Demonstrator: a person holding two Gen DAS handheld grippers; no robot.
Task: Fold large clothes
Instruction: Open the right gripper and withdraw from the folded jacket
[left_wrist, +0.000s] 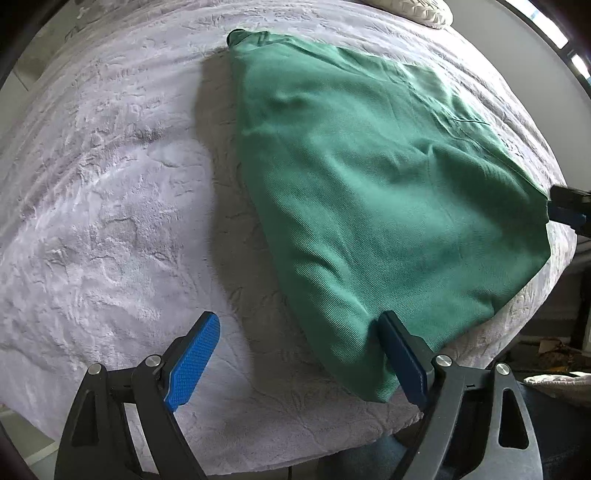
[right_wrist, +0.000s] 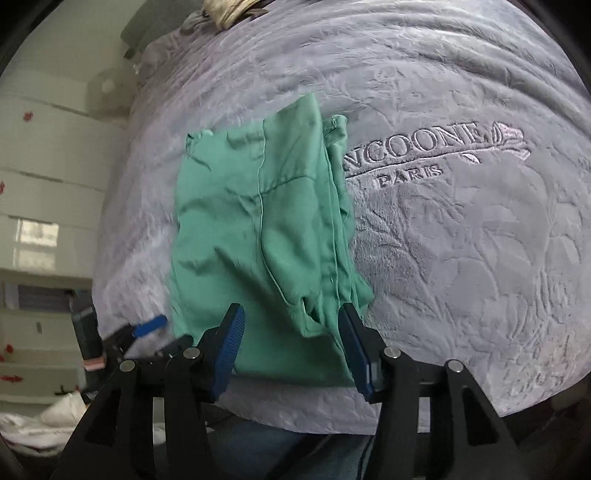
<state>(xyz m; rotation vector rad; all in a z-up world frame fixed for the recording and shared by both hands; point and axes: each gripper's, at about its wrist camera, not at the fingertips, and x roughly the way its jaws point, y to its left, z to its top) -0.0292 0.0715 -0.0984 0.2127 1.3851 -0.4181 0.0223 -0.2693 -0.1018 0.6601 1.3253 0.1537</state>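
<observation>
A green garment (left_wrist: 369, 177) lies folded on a pale plush blanket (left_wrist: 110, 206) over a bed. My left gripper (left_wrist: 299, 347) is open; its near corner of the garment lies by the right finger, not clamped. In the right wrist view the garment (right_wrist: 266, 229) shows as a folded stack with seams. My right gripper (right_wrist: 291, 332) is open, with the garment's near edge between its blue pads, not gripped. The left gripper (right_wrist: 147, 328) shows at the garment's left. The right gripper (left_wrist: 569, 210) shows at the garment's far right edge.
The blanket (right_wrist: 461, 221) carries embossed lettering right of the garment. A knitted pillow (left_wrist: 413, 11) lies at the bed's far end. White drawers (right_wrist: 40, 206) stand left of the bed. The bed edge runs just below both grippers.
</observation>
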